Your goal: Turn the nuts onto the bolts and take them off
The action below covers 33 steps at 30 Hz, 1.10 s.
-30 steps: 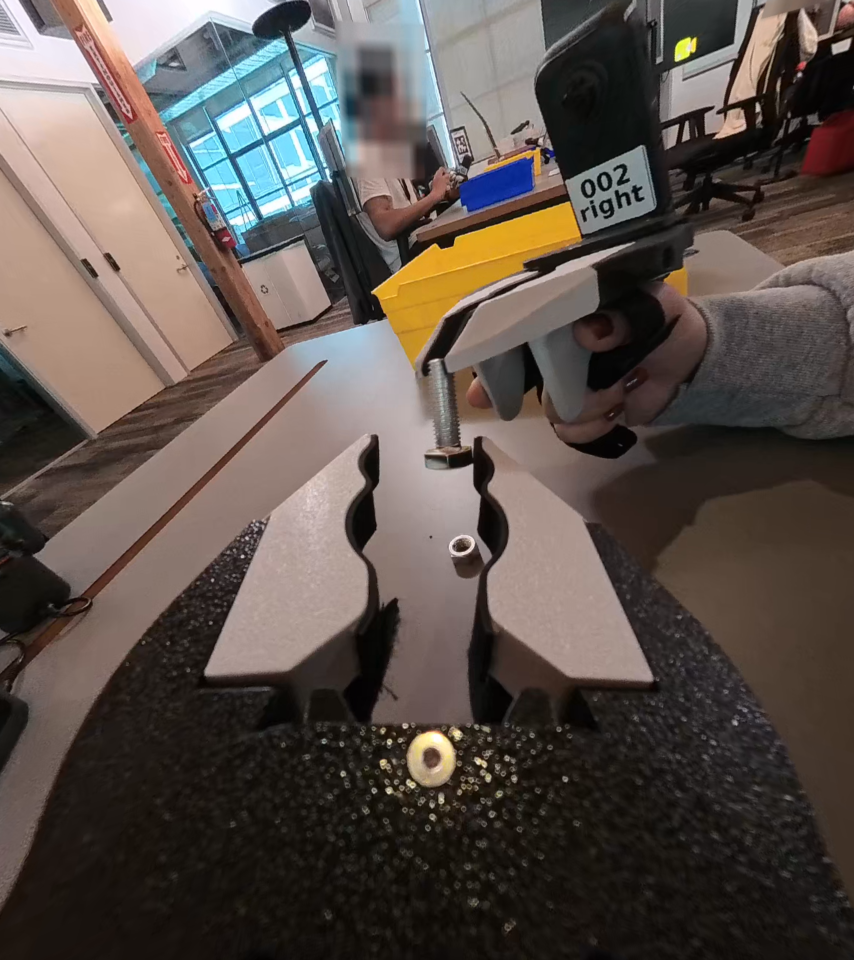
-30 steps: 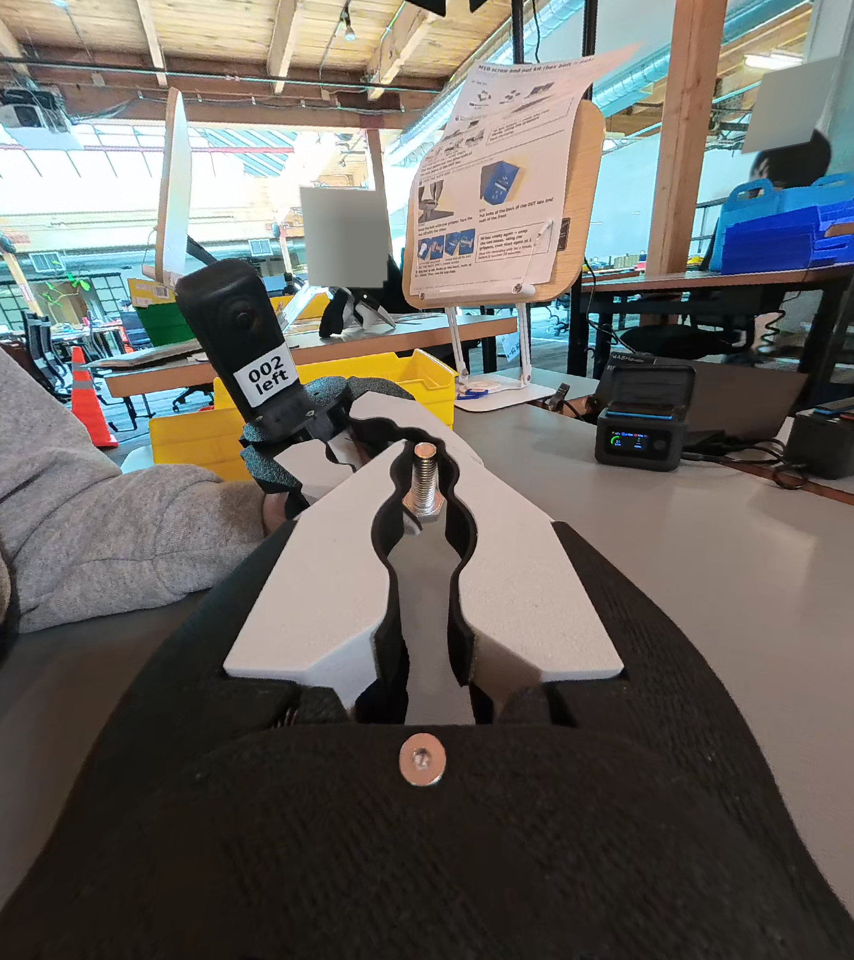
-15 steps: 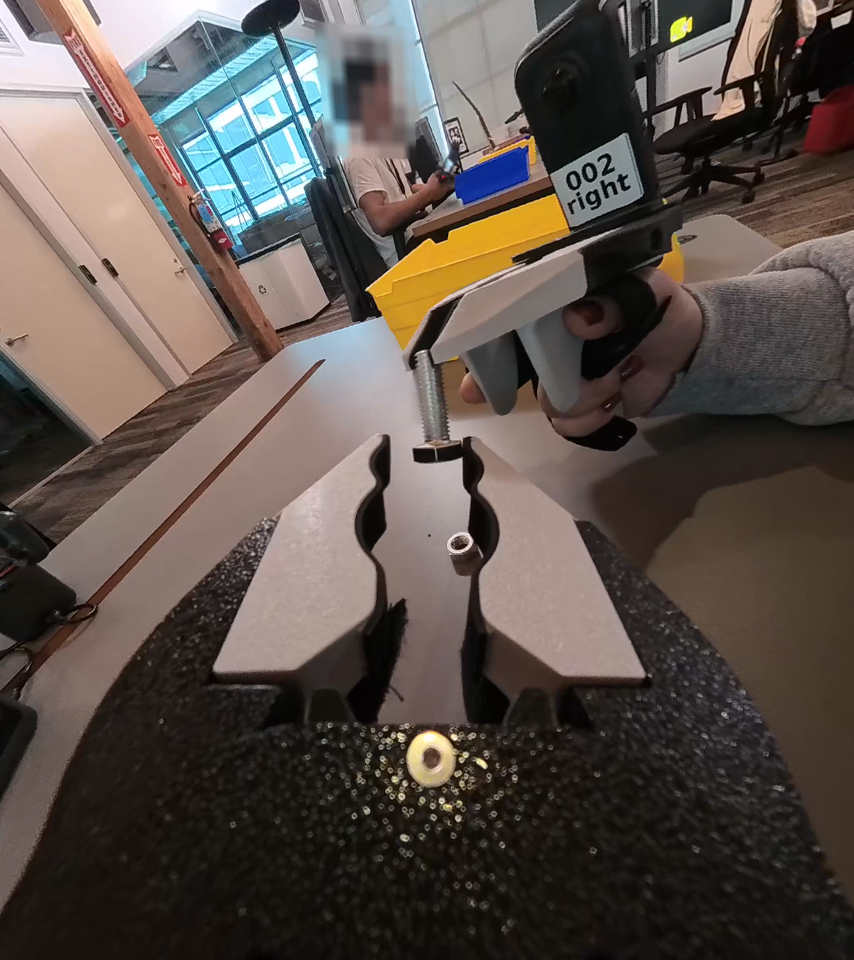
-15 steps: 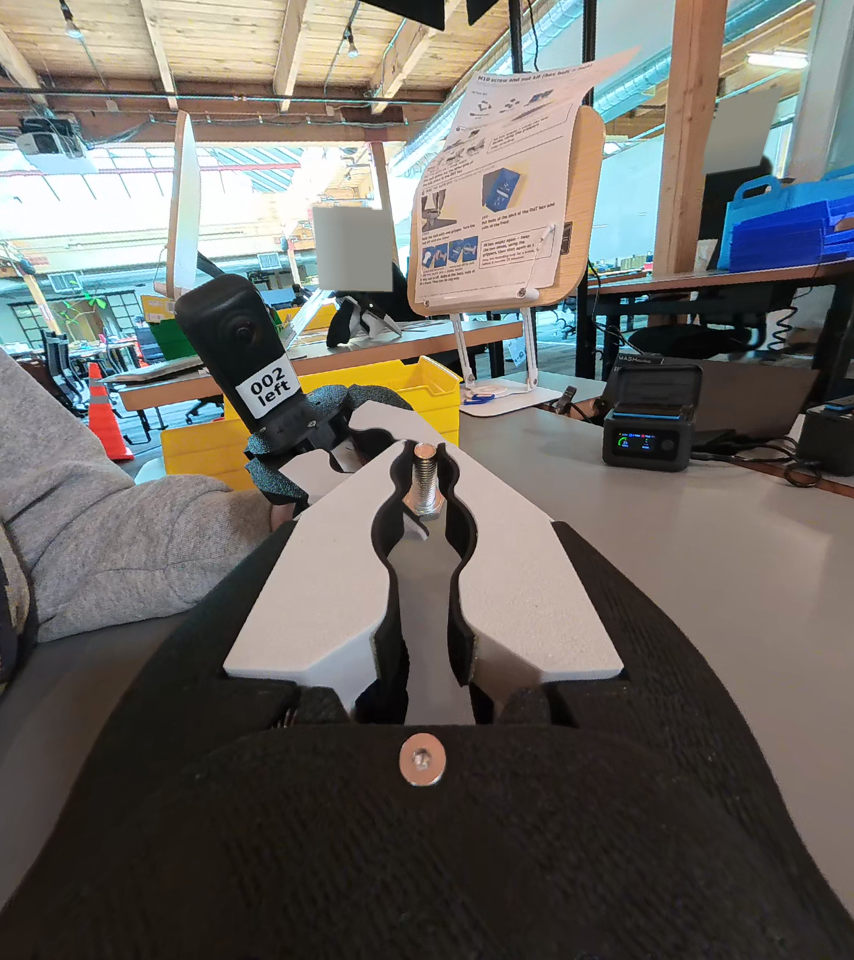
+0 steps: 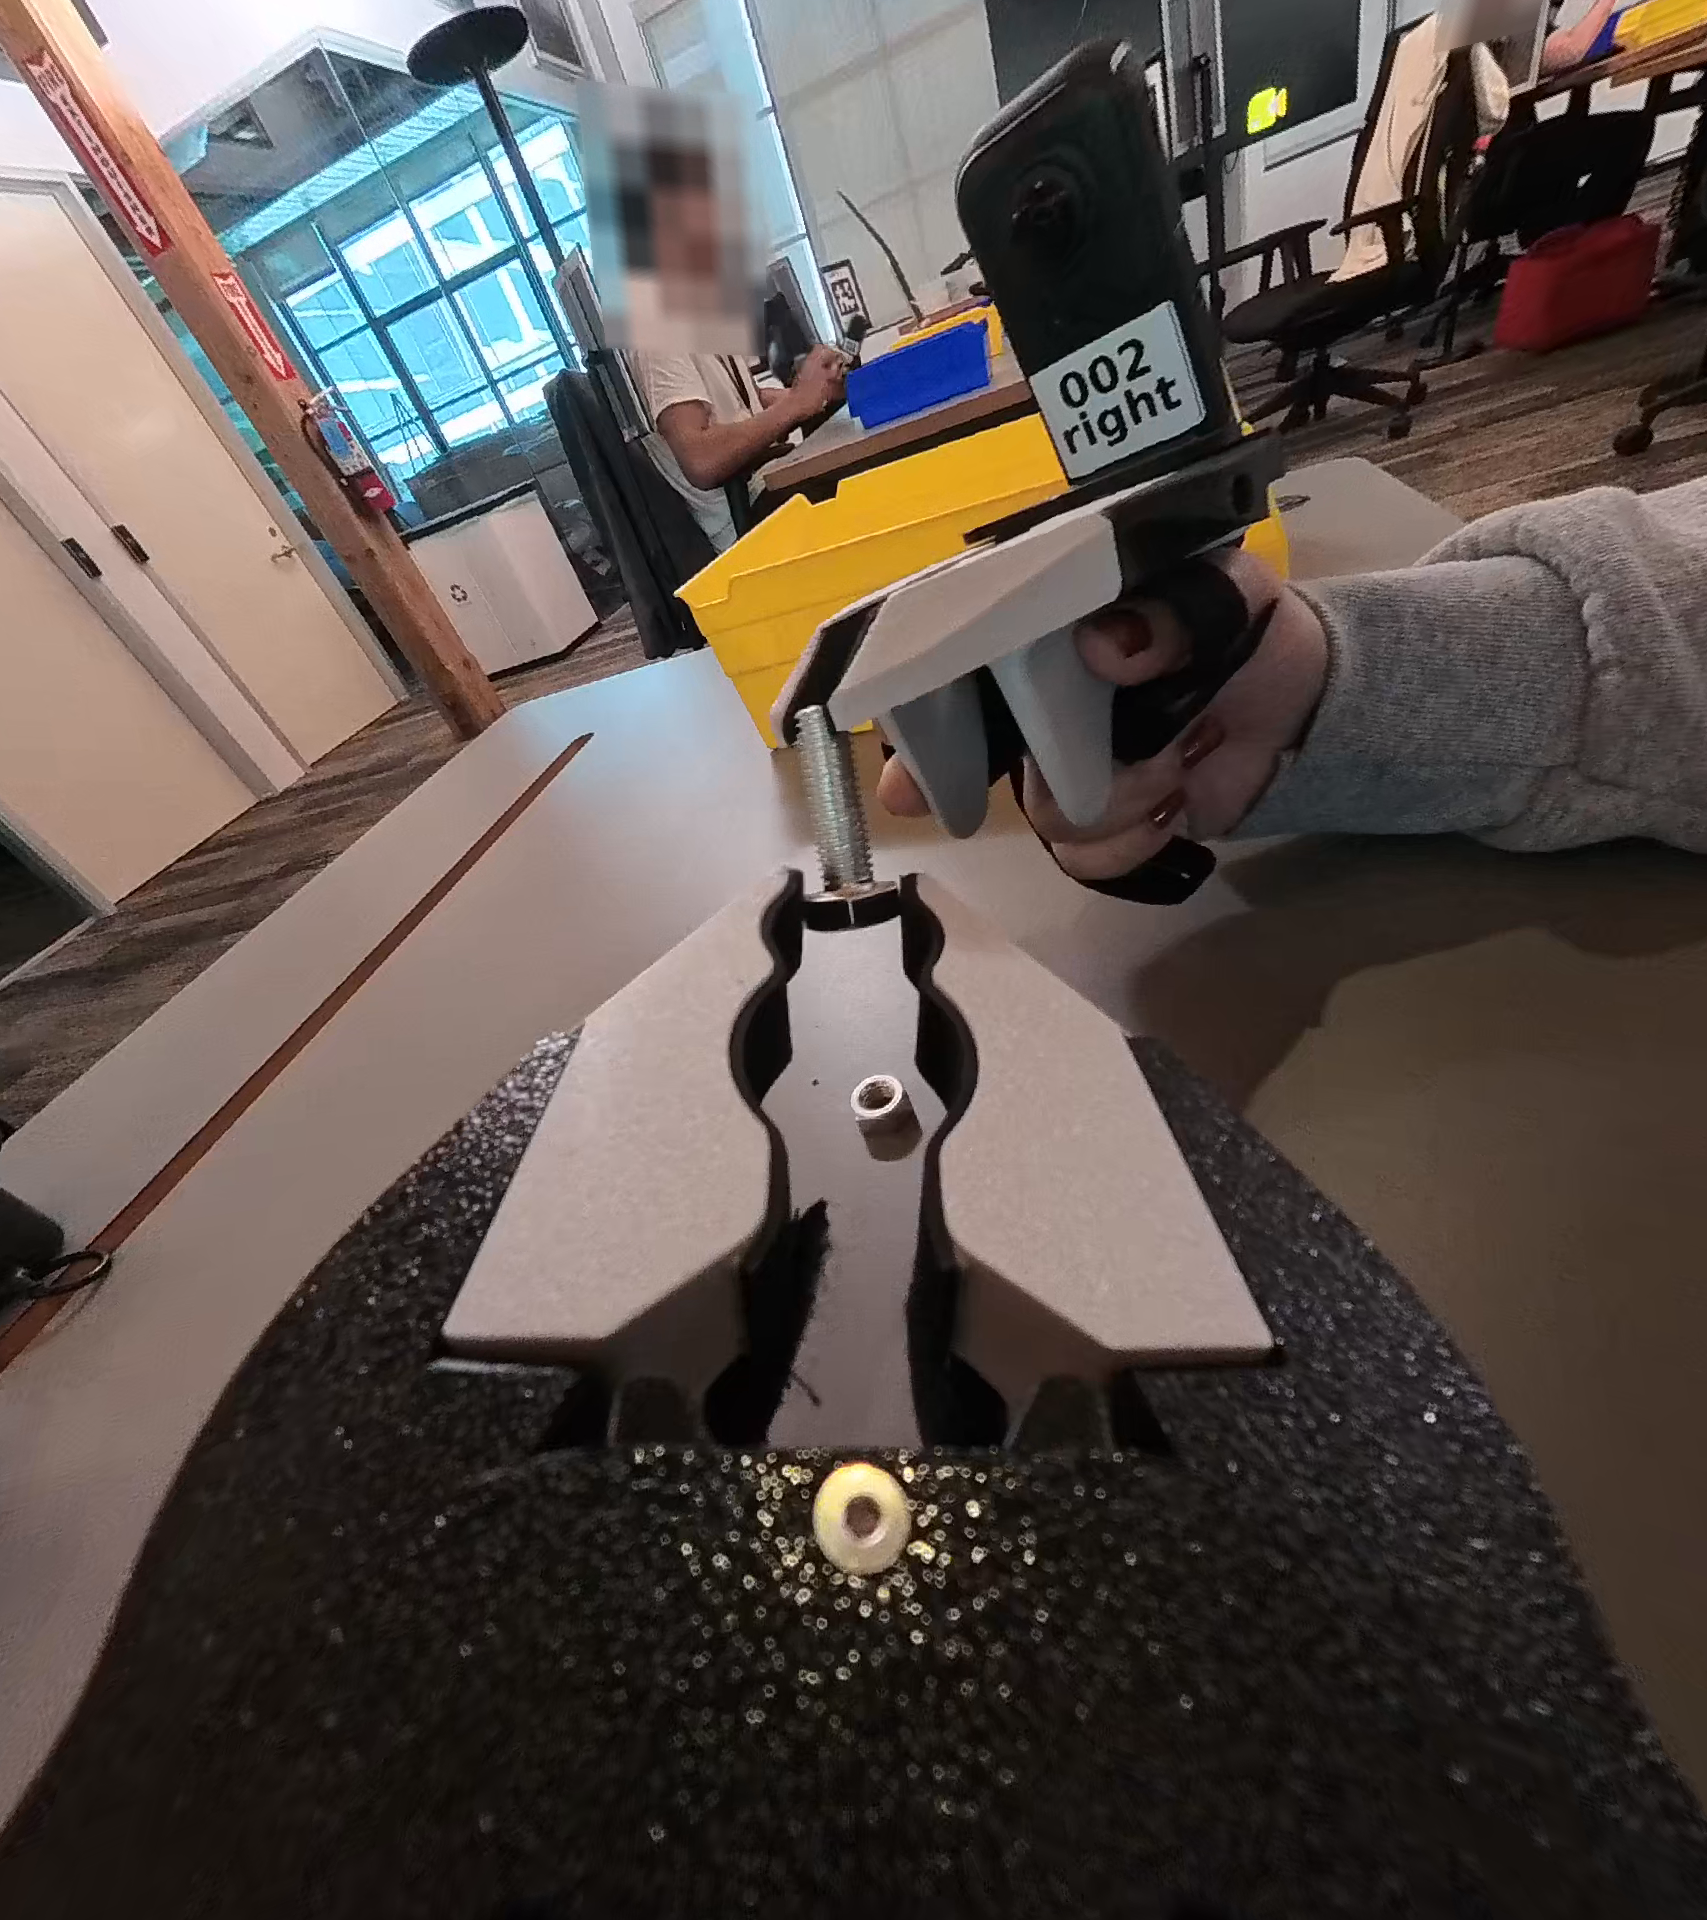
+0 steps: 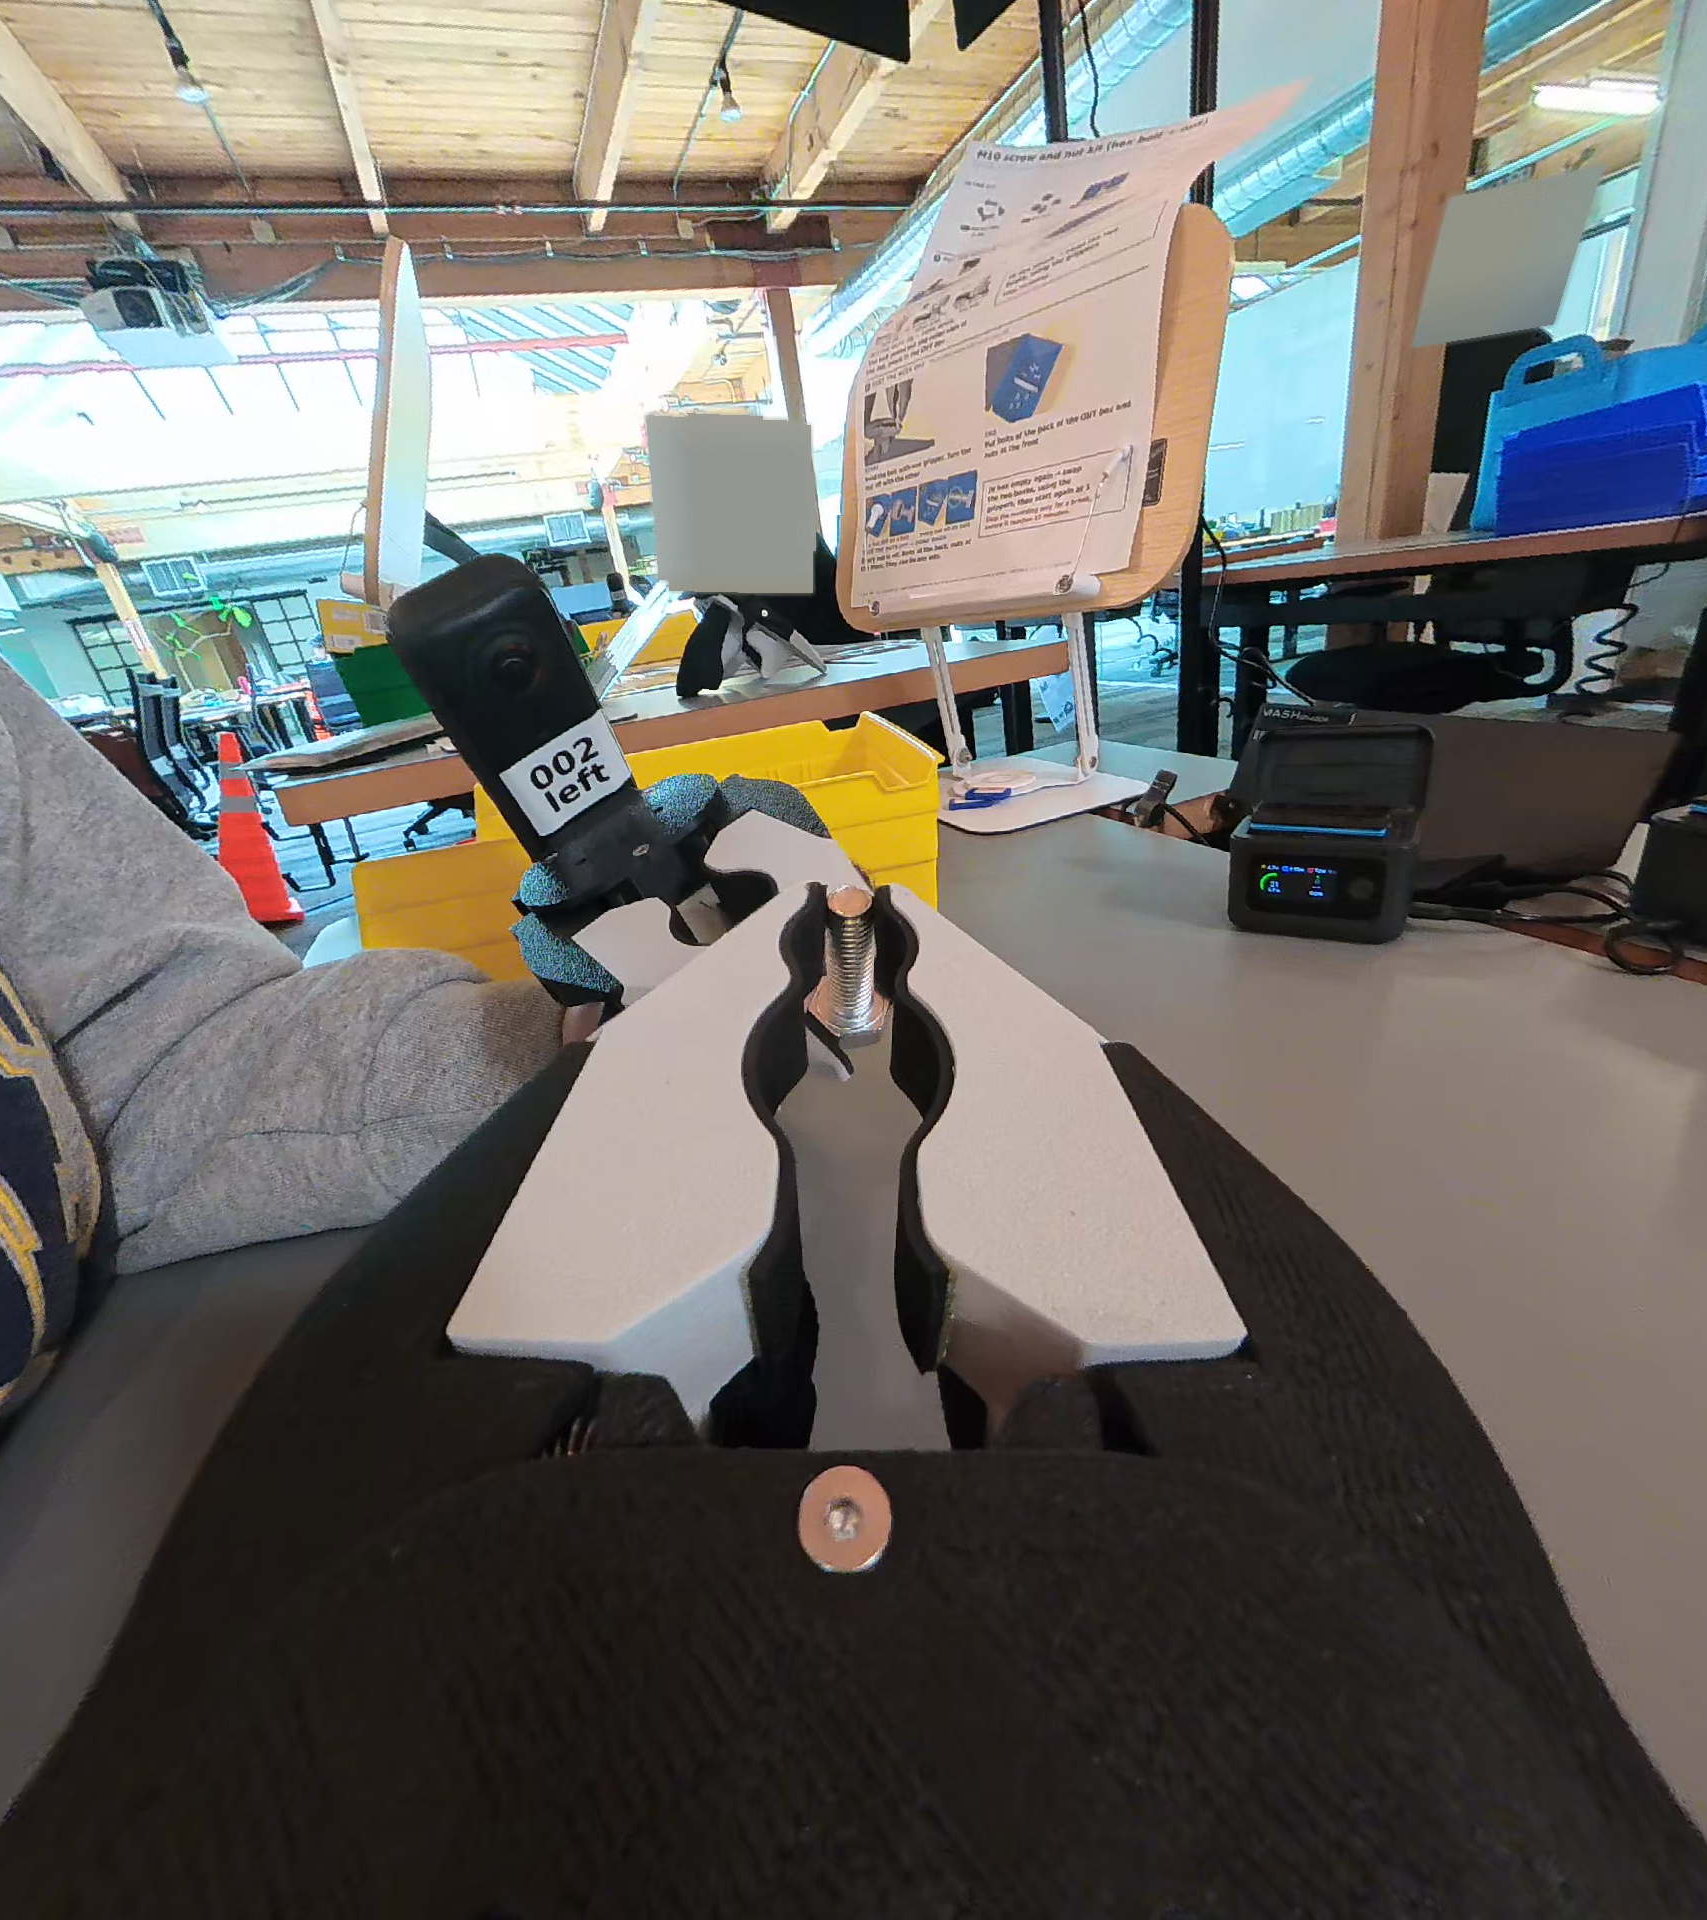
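Observation:
A silver bolt (image 5: 833, 805) stands upright over the grey table (image 5: 1451, 1195), head down and thread up. My right gripper (image 5: 813, 712) is shut on the top of its thread. In the right wrist view the bolt (image 6: 847, 971) sits between the right gripper's (image 6: 847, 914) tips. My left gripper (image 5: 851, 896) has its tips closed against the bolt's hex head from both sides. A loose silver nut (image 5: 883, 1104) lies on the table under the gap between the left fingers (image 5: 641, 1174). The left gripper (image 6: 714, 914) also shows behind the bolt in the right wrist view.
A yellow bin (image 5: 880, 566) stands at the table's far edge, just behind the grippers. A paper sheet on a wooden stand (image 6: 1025, 416), a black device with a small screen (image 6: 1327, 852) and cables (image 6: 1597, 914) sit on the table's far side. A person sits at a desk beyond. Less than 4 cm separates the two grippers' tips.
My left gripper has moved forward and its jaws have narrowed onto the bolt's head. The right gripper keeps hold of the bolt's thread. The nut has stayed on the table.

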{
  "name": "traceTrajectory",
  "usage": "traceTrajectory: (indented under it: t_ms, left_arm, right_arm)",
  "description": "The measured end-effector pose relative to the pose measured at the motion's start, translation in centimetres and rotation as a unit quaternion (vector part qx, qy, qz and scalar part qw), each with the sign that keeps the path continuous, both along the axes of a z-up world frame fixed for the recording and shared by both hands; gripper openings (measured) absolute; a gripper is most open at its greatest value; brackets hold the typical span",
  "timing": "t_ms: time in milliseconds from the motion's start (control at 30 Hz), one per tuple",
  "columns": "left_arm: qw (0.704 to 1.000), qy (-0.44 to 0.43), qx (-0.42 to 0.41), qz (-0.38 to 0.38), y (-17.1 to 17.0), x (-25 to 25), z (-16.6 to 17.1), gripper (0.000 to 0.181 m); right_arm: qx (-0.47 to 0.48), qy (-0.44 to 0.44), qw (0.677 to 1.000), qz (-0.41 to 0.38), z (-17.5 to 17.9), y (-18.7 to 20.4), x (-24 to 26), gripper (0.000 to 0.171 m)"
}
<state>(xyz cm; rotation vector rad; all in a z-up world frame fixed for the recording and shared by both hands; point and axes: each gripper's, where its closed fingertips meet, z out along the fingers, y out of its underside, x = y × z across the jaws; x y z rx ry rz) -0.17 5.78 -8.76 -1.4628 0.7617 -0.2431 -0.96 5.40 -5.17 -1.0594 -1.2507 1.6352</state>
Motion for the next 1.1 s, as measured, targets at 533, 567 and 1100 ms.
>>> traceTrajectory:
  t_ms: [533, 567, 1100]
  left_arm:
    - [0.999, -0.038, -0.027, -0.023, -0.1, 0.2, 0.0, 0.016]
    - [0.998, -0.039, -0.031, -0.024, -0.1, 0.2, 0.0, 0.016]
    - [0.989, -0.121, -0.012, 0.089, 1.4, -4.7, 1.6, 0.016]
  right_arm:
    - [0.002, 0.005, 1.0, 0.005, 0.1, -0.2, 0.2, 0.007]
    - [0.002, 0.005, 1.0, 0.005, 0.1, -0.2, 0.2, 0.007]
    - [0.168, -0.288, 0.937, -0.106, -10.1, 4.0, -0.1, 0.026]
